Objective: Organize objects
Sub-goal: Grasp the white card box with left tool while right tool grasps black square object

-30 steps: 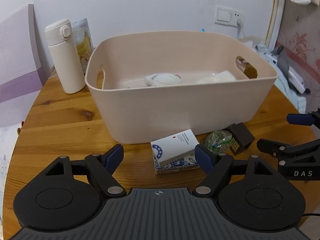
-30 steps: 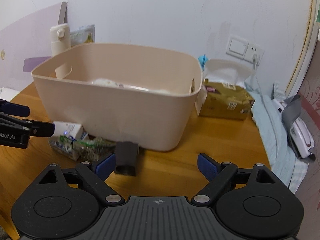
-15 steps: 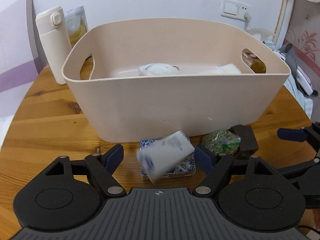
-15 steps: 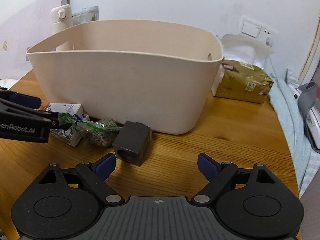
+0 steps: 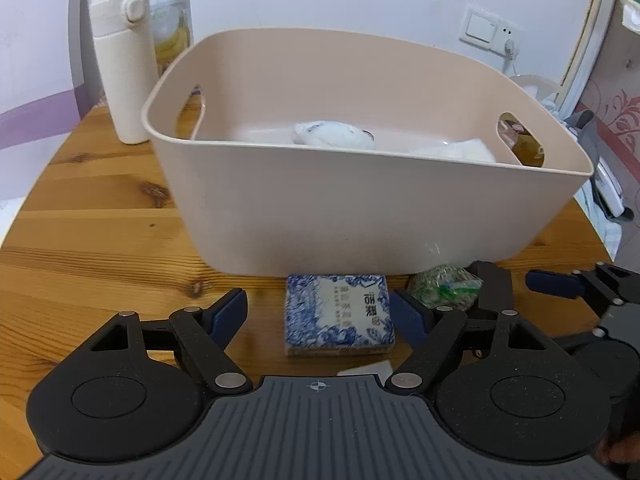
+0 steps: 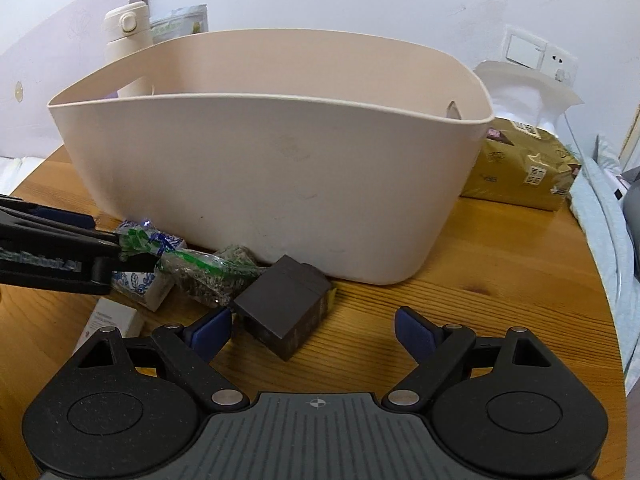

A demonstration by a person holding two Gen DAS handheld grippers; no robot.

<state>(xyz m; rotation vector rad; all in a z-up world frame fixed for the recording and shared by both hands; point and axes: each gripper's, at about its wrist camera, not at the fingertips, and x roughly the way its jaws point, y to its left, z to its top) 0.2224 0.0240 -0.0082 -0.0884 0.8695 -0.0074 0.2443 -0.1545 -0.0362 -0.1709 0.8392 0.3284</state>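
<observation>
Finding the blue-and-white patterned box (image 5: 338, 312) now bare on top: a second ago carrying a small white carton (image 5: 366, 370) leaning across it, half a second ago showing that carton in a blur, tumbling. Seeing the carton now lying flat on the table (image 5: 100, 240), nearer to the camera than the patterned box and half hidden under the left claw (image 5: 316, 312). Judging from this that the two boxes are now separated and can be taken one at a time.

Holding the left claw apart around the patterned box, one pad just beside its right edge, the other clear of it, gripping nothing. Having brought the right claw (image 6: 314, 326) lower and closer, also apart, with the dark brown box (image 6: 286, 304) now standing between its jaws, near the left pad, not yet pinched. Probably preparing to close on it.

Looking at the beige plastic tub (image 5: 360, 216), standing on the table just behind these things: holding already a pale soft piece (image 5: 460, 151) at the right and a round white bundle (image 5: 332, 138) near the middle. Still waiting outside, against its front wall: the patterned box, the carton, the dark box and a clear bag of dried green herbs (image 5: 442, 286) between them.
</observation>
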